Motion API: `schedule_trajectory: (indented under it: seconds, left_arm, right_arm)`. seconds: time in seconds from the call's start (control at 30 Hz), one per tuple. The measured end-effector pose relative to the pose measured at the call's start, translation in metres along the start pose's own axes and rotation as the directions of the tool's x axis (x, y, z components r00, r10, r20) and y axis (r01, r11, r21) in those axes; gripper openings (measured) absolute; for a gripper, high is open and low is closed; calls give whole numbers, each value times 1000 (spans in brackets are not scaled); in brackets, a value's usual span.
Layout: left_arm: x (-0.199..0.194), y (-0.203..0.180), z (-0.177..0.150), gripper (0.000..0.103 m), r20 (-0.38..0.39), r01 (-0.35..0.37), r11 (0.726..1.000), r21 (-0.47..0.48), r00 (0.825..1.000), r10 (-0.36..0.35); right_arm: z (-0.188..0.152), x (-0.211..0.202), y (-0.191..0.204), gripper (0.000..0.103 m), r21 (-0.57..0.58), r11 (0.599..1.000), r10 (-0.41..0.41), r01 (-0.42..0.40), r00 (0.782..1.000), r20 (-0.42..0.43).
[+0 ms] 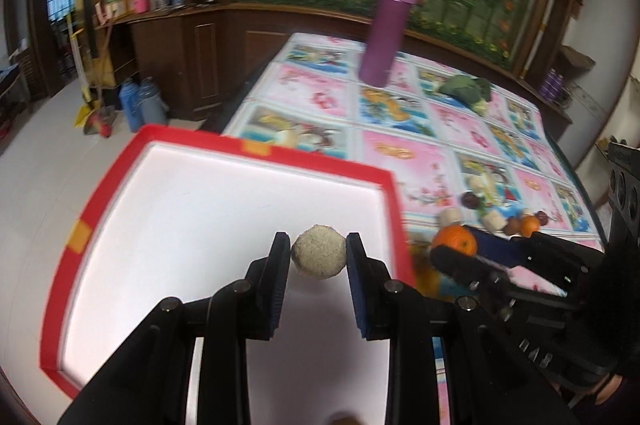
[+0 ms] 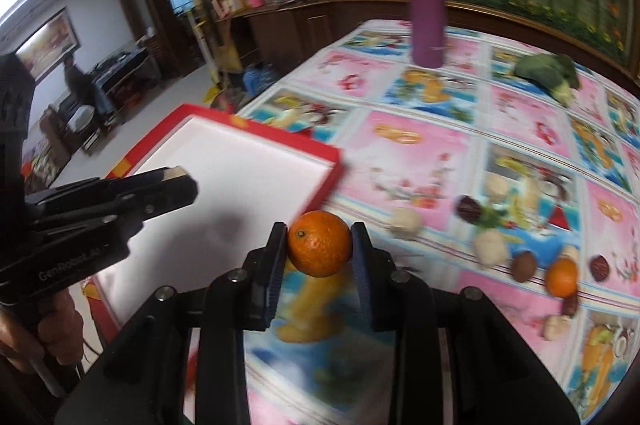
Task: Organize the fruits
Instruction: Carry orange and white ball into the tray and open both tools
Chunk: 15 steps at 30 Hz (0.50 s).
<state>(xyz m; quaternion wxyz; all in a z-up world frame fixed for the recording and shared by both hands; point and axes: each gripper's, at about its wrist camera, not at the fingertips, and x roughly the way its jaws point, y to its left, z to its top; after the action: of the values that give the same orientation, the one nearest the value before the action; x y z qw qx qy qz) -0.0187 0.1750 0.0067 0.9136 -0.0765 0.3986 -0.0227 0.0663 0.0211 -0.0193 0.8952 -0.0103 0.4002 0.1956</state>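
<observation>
The left gripper (image 1: 318, 245) is clamping a pale speckled ball (image 1: 319, 251) over the red-rimmed tray (image 1: 256, 148), the right gripper (image 2: 319, 237) pinching an orange (image 2: 319, 243) just beside its edge; lowering each near the tray floor before releasing should be stopping them rolling

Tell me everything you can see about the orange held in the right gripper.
The orange is small, round and bright, with a glossy, finely dimpled peel and a dark stem dimple facing the camera, up and to the left. It looks whole and unpeeled. The right gripper is shut on it, one dark pad pressing each side, holding it above the patterned tablecloth, just beside the corner of the red-rimmed white box.
</observation>
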Motion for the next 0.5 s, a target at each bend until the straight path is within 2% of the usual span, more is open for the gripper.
schedule_trajectory:
  seconds: [0.23, 0.5]
  left_arm:
    - [6, 38, -7, 27, -27, -66, 996, -58, 998, 64]
    - [20, 58, -14, 28, -71, -108, 989, -99, 992, 101]
  right_arm:
    - [3, 36, 61, 34, -87, 994, 56, -62, 996, -70]
    - [-2, 59, 80, 34, -87, 993, 64, -76, 989, -134]
